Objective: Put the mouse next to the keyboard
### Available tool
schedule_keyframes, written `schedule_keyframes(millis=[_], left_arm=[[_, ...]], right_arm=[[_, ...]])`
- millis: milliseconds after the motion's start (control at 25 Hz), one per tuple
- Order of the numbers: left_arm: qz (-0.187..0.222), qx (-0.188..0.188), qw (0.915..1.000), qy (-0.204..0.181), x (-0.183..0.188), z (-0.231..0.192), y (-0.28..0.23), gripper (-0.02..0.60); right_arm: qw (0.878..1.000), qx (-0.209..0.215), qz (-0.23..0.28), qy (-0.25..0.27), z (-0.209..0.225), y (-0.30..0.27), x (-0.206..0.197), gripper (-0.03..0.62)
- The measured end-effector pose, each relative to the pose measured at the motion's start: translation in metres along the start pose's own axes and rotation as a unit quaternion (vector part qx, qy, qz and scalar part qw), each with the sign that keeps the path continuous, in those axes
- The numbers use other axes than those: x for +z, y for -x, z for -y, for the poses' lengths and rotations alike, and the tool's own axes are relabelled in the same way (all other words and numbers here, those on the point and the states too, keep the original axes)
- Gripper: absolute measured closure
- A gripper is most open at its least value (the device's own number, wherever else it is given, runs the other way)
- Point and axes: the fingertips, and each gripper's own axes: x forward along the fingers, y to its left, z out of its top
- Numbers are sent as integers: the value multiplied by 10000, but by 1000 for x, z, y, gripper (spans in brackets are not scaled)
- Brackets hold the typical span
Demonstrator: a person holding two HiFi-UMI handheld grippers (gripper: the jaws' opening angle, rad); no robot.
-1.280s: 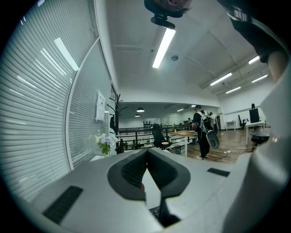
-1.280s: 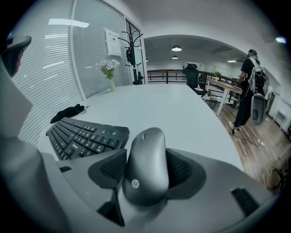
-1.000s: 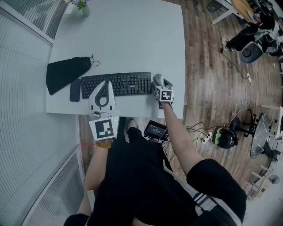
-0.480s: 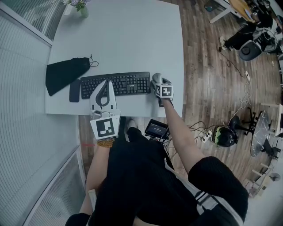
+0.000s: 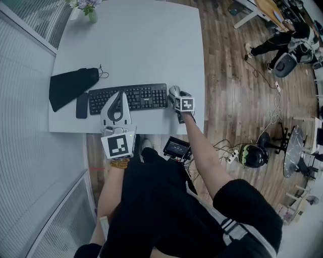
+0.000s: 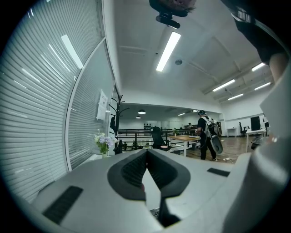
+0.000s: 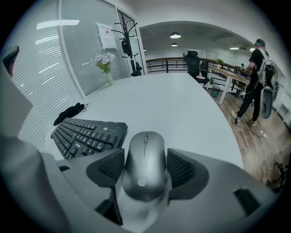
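- Right gripper view: mouse [image 7: 144,164] sits on the worktop [image 7: 182,109] between the jaws of the right gripper [image 7: 144,169]. The jaws have just been opening and now stand wide, released, with ribbed dark pads flanking the mouse.
- Mouse: smooth, rounded, matte grey, scroll wheel toward the far side. It lies just beside the right end of the keyboard [image 7: 88,134].
- Keyboard: flat, black, low keys, set parallel to the worktop's near edge.
- Head view: left gripper [image 5: 119,94] reaches in over the near edge, tip above the keyboard, left of its centre. The left gripper view shows its jaws clenched tip to tip, nothing between them.
- Left of keyboard: dark slab phone [image 5: 82,105], then a limp black fabric pouch [image 5: 70,85] with a cord, near the worktop's left edge.
- Far left corner: small vase of pale flowers [image 5: 87,9].
- Worktop: plain, pale grey-white, matte, rounded corners. Wood-plank floor [image 5: 232,90] lies to its right.
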Motion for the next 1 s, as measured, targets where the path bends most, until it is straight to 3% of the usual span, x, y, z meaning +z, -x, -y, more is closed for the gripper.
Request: schedule_keyframes(millis=[480, 1000], left_arm=[[162, -119, 9998, 22, 14, 5, -2, 572], [431, -322, 9985, -111, 40, 20, -7, 572]], right_arm=[[9981, -34, 609, -43, -3, 34, 44, 295], [9819, 167, 1806, 547, -37, 112, 112, 299]])
